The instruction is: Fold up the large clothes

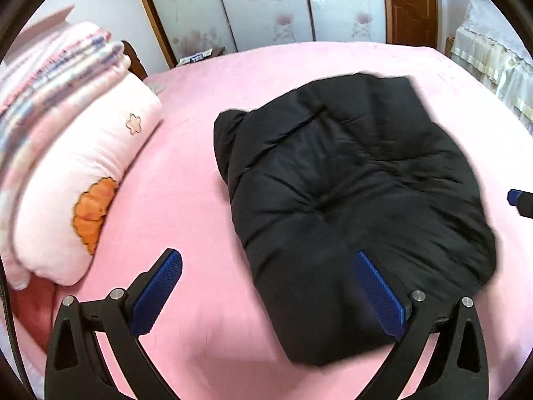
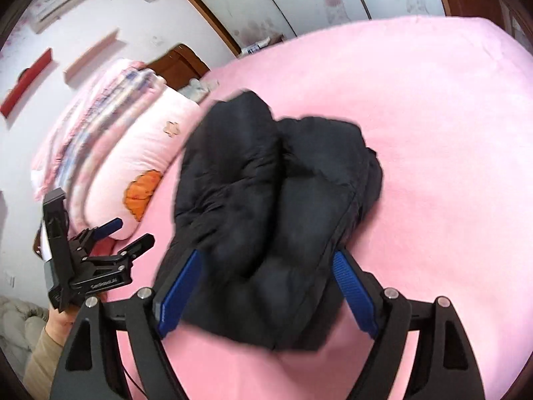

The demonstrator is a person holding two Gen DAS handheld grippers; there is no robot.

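A black padded jacket (image 1: 359, 193) lies folded into a thick bundle on the pink bed (image 1: 186, 173). It also shows in the right wrist view (image 2: 266, 220). My left gripper (image 1: 266, 280) is open and empty, above the jacket's near left edge. It also shows at the left of the right wrist view (image 2: 130, 233), held in a hand. My right gripper (image 2: 266, 286) is open, its blue pads (image 2: 181, 290) wide apart on either side of the jacket's near end, not closed on it. One of its fingertips (image 1: 518, 200) shows at the right edge of the left wrist view.
A pink pillow with an orange patch (image 1: 90, 193) and a folded striped quilt (image 1: 50, 76) lie left of the jacket. Sliding wardrobe doors (image 1: 266, 6) stand beyond the bed. A lace-covered piece of furniture (image 1: 493, 63) is at the far right.
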